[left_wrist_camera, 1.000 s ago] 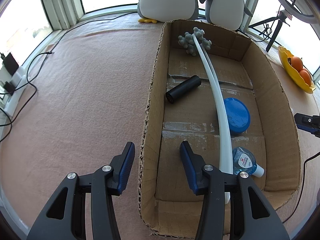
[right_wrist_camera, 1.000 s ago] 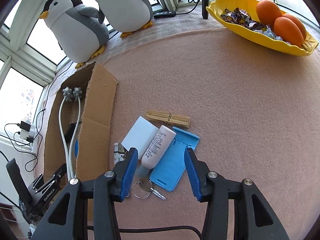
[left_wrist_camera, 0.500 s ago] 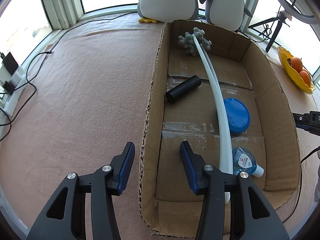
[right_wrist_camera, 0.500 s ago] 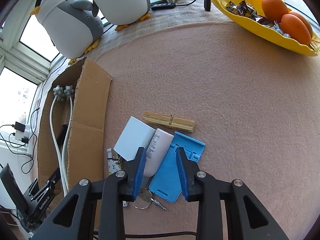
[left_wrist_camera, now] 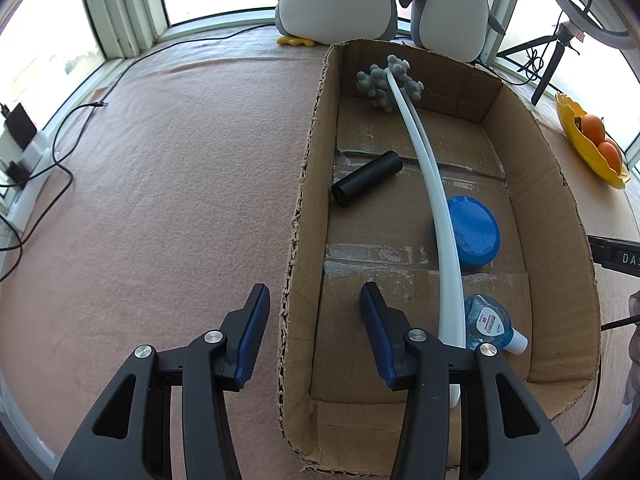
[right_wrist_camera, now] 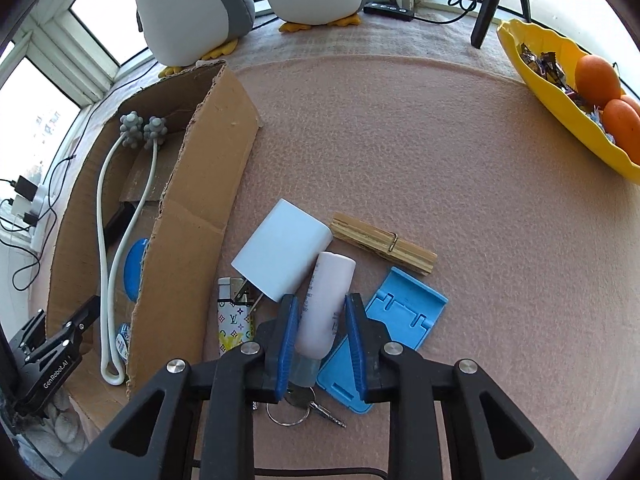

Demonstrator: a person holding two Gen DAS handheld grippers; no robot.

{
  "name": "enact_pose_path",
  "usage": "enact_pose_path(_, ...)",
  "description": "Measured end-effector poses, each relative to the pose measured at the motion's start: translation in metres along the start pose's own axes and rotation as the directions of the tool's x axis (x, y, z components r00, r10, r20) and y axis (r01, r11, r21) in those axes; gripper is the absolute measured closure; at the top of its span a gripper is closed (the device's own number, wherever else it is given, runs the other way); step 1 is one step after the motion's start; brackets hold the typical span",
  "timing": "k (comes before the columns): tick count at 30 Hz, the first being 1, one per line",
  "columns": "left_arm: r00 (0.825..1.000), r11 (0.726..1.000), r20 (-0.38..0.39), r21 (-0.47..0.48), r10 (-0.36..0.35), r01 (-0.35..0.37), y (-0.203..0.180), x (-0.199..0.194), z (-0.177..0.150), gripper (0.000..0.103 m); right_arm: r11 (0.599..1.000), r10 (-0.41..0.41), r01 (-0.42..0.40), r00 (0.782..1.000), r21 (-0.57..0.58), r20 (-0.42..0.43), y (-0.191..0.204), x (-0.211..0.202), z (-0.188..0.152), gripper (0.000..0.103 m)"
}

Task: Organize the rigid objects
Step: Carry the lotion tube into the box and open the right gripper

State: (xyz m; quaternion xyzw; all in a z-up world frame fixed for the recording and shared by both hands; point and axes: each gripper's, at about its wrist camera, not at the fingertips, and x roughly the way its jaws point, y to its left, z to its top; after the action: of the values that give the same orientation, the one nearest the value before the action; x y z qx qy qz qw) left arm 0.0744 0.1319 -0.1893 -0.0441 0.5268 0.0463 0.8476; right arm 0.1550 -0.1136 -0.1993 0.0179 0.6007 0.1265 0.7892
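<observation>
My right gripper (right_wrist_camera: 320,312) is shut on a pale pink tube (right_wrist_camera: 326,300) that lies on the pink cloth. Around it lie a white box (right_wrist_camera: 280,256), a wooden clothespin (right_wrist_camera: 384,244), a blue plastic stand (right_wrist_camera: 396,324), a patterned lighter (right_wrist_camera: 234,320) and keys (right_wrist_camera: 304,406). The cardboard box (left_wrist_camera: 560,208) holds a black cylinder (left_wrist_camera: 366,178), a blue lid (left_wrist_camera: 476,232), a white massager with grey knobs (left_wrist_camera: 436,208) and a clear bottle (left_wrist_camera: 490,326). My left gripper (left_wrist_camera: 314,336) is open and empty, astride the box's left wall.
Two penguin plush toys (left_wrist_camera: 336,0) stand behind the box. A yellow dish with oranges (right_wrist_camera: 580,96) sits at the right. Cables and a power strip (left_wrist_camera: 28,160) lie at the left edge. A tripod (left_wrist_camera: 548,60) stands at the back right.
My right gripper moved forward over the pile and closed its jaws onto the pink tube. The left gripper has not moved.
</observation>
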Motion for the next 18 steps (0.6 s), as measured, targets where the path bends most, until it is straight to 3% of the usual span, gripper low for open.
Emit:
enact_pose_path(7, 1.0, 1.0, 0.001, -0.001, -0.002, 0.002, 0.001, 0.0, 0.0, 0.056, 0.991, -0.061, 0.058, 0.998, -0.117, -0.025, 0.006, 0.004, -0.004, 0.085)
enact_pose_path(18, 1.0, 1.0, 0.002, 0.002, 0.001, -0.001, 0.002, 0.0, 0.0, 0.056, 0.992, -0.066, 0.066, 0.998, -0.107, 0.01, 0.001, -0.007, -0.021, 0.085)
